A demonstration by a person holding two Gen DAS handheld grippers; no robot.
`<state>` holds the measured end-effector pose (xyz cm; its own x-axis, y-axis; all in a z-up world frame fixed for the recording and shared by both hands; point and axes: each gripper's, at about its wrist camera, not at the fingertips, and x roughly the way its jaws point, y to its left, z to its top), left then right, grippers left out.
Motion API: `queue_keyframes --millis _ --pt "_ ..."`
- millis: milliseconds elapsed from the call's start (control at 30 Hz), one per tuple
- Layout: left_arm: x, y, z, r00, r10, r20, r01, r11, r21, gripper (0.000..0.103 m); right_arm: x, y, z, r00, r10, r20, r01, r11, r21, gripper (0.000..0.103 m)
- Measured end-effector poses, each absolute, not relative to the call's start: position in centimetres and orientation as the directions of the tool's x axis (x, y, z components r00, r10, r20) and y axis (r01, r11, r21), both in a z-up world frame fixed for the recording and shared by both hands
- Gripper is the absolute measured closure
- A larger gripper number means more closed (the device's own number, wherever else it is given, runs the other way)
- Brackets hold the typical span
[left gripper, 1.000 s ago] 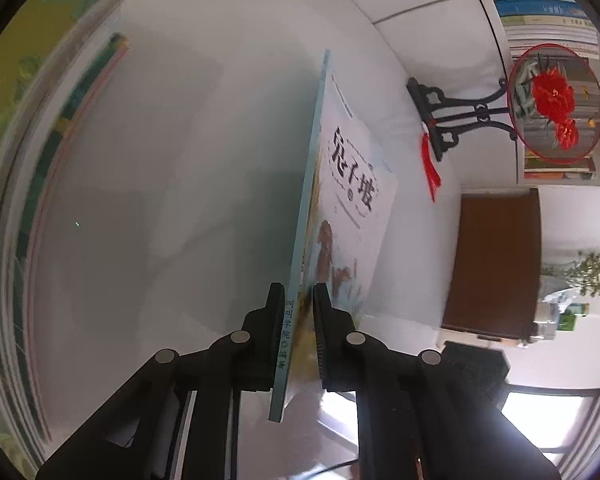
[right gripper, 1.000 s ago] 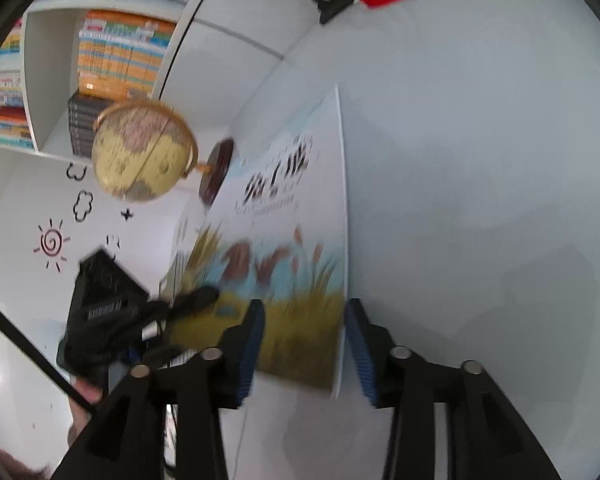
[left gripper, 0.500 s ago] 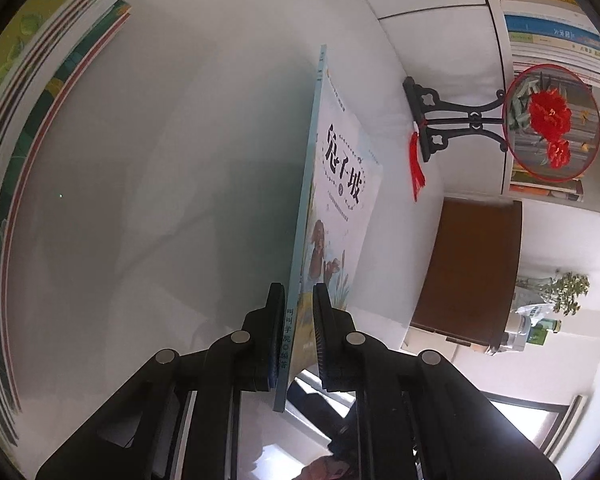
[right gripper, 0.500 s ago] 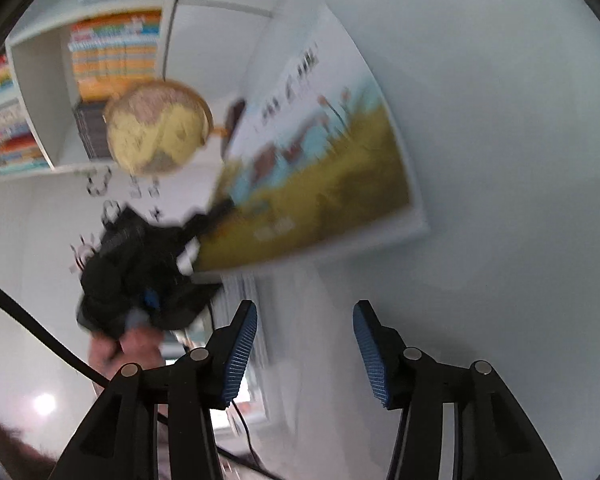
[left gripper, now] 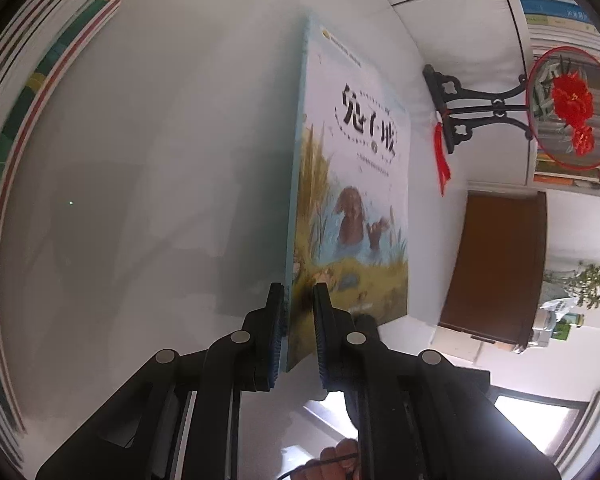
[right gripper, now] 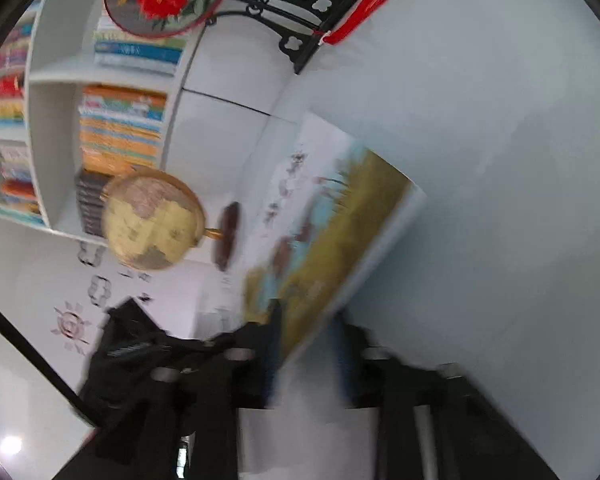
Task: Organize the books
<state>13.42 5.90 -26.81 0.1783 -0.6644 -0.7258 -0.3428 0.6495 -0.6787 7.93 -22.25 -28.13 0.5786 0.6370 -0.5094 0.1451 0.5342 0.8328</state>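
Note:
A thin picture book [left gripper: 352, 200] with a grassy cover stands on edge over the white table [left gripper: 140, 160]. My left gripper [left gripper: 298, 300] is shut on its lower spine edge. The right wrist view is blurred, and in it the same book [right gripper: 328, 232] tilts with its near corner between the fingers of my right gripper [right gripper: 306, 340]. Those jaws are closing onto that corner. The left gripper's black body [right gripper: 132, 344] shows to the left of the book.
A stack of books [left gripper: 40, 80] lies along the table's left side. A round fan ornament [left gripper: 560, 108] on a black stand, a globe [right gripper: 152, 220] and a filled bookshelf [right gripper: 120, 128] line the far side. A brown cabinet [left gripper: 496, 264] stands beyond the table.
My right gripper rolled and came in at the book's near corner, and its jaws went from wide apart to nearly together around it. The left gripper kept its hold.

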Motion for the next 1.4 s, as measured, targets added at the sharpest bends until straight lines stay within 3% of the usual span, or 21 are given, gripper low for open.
queue_keyframes --millis 133,233,300,433,467,500,733,867,1400 --pt "13.5 6.0 -27.0 0.175 -0.681 -0.711 -0.341 0.636 -0.692 0.091 8.5 -22.6 -28.2 0.592 0.651 -0.475 0.095 0.529 0.843 0.096" --pt "13.5 6.3 -27.3 0.205 -0.676 -0.707 -0.363 0.619 -0.697 0.076 8.5 -22.1 -27.5 0.591 0.65 -0.477 0.06 0.554 0.83 0.098" --pt "13.4 6.5 -27.3 0.221 -0.674 -0.705 -0.368 0.612 -0.7 0.076 8.6 -21.9 -27.5 0.582 0.665 -0.469 0.067 0.535 0.842 0.098" --pt "13.2 6.0 -26.4 0.271 -0.659 -0.702 -0.316 0.628 -0.712 0.08 8.6 -22.1 -27.3 0.577 0.676 -0.459 0.074 0.516 0.853 0.098" --pt "13.0 6.1 -26.2 0.287 -0.664 -0.691 -0.304 0.621 -0.723 0.091 8.7 -22.1 -27.2 0.576 0.675 -0.461 0.073 0.519 0.852 0.098" --pt "13.0 6.2 -26.1 0.298 -0.665 -0.685 -0.296 0.617 -0.729 0.093 8.7 -22.2 -27.2 0.578 0.675 -0.459 0.071 0.519 0.852 0.098" --pt "13.0 6.3 -25.7 0.315 -0.661 -0.681 -0.284 0.619 -0.732 0.094 9.1 -22.5 -27.5 0.559 0.677 -0.479 0.066 0.539 0.84 0.096" --pt "12.7 4.9 -22.9 0.36 -0.552 -0.752 -0.168 0.755 -0.634 0.094 9.0 -21.4 -25.8 0.57 0.648 -0.505 0.006 0.611 0.791 0.096" --pt "11.0 4.3 -18.3 0.403 -0.45 -0.797 -0.01 0.869 -0.495 0.092 6.3 -18.5 -20.8 0.626 0.563 -0.54 -0.163 0.771 0.615 0.095"
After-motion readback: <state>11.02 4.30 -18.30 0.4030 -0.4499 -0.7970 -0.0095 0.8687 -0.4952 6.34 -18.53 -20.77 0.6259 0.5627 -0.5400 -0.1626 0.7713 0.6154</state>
